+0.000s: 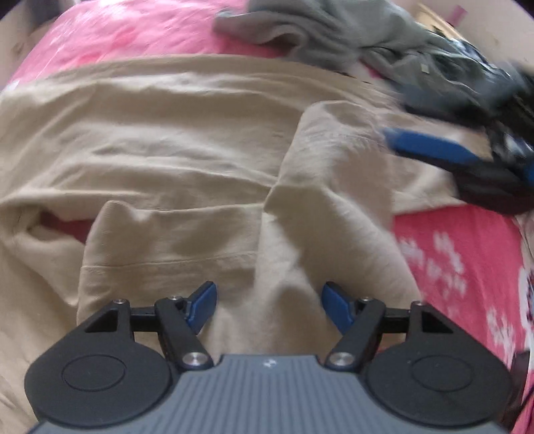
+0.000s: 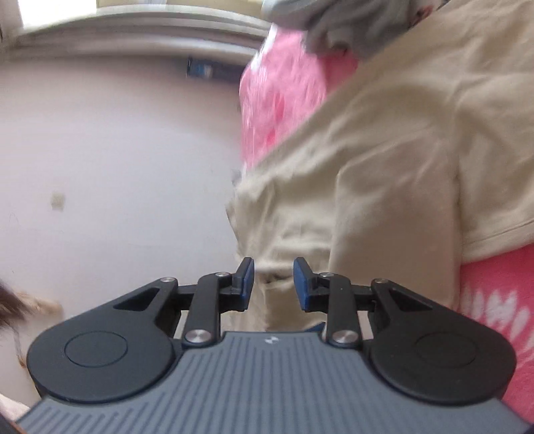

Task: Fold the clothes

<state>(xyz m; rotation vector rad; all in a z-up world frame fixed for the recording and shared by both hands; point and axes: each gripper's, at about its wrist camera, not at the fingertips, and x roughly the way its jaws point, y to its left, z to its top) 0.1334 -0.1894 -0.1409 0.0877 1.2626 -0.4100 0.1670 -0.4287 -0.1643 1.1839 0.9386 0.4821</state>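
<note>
A beige garment (image 1: 187, 143) lies spread and creased on a pink floral bedspread (image 1: 467, 260). A sleeve with a stitched hem (image 1: 167, 247) is folded onto it. My left gripper (image 1: 268, 300) is open just above the beige cloth near that sleeve, holding nothing. My right gripper shows blurred in the left wrist view (image 1: 434, 148), over the garment's right side. In the right wrist view the right gripper (image 2: 273, 280) is open, its jaws on either side of a hanging beige fold (image 2: 383, 173); I cannot tell if they touch it.
A grey garment (image 1: 320, 30) lies crumpled at the far edge of the bed, also in the right wrist view (image 2: 340, 20). A pale wall (image 2: 116, 150) and a window ledge (image 2: 133, 36) lie beyond the bed's edge.
</note>
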